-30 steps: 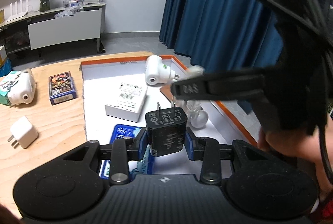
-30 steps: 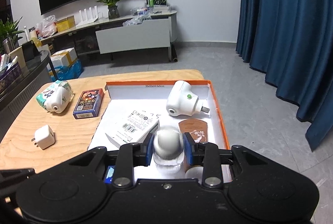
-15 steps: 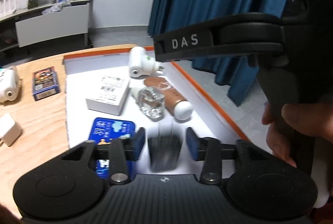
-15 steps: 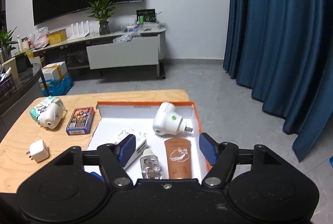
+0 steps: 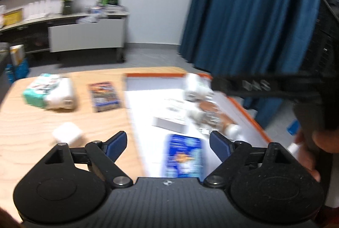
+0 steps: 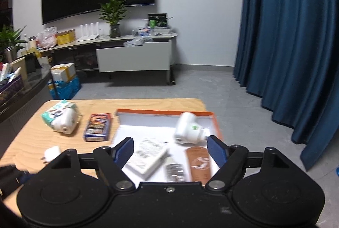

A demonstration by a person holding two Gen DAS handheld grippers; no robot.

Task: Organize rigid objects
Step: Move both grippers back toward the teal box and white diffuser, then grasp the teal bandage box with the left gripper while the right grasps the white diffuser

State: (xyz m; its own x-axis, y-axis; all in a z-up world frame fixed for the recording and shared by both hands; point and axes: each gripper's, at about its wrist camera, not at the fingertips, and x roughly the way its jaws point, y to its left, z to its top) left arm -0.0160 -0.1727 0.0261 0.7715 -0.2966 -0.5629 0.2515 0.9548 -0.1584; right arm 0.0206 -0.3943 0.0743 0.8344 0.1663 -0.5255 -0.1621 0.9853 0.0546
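Shallow orange-rimmed white cardboard tray [image 6: 216, 122] at table's 3 o'clock holds a white rounded plug-in device [image 6: 187, 129], white carton, brown flat tube [image 6: 199, 162] with long axis toward 12, and blue packet. Outstanding at 9 to 10 o'clock: dark card box [image 6: 97, 127], white cube charger [image 6: 52, 152]. Left gripper [image 5: 168, 143] and right gripper [image 6: 170, 148] are opening, nothing between the jaws.

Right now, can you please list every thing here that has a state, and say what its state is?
Left gripper: jaws opening, nothing between them.
Right gripper: jaws opening, nothing between them.
Orange-rimmed box: open, holds several items.
White plug-in device: lying on its side in the box.
Brown tube: lying flat in the box.
White charger: on the table, outside the box.
Card deck: flat on the table, outside the box.
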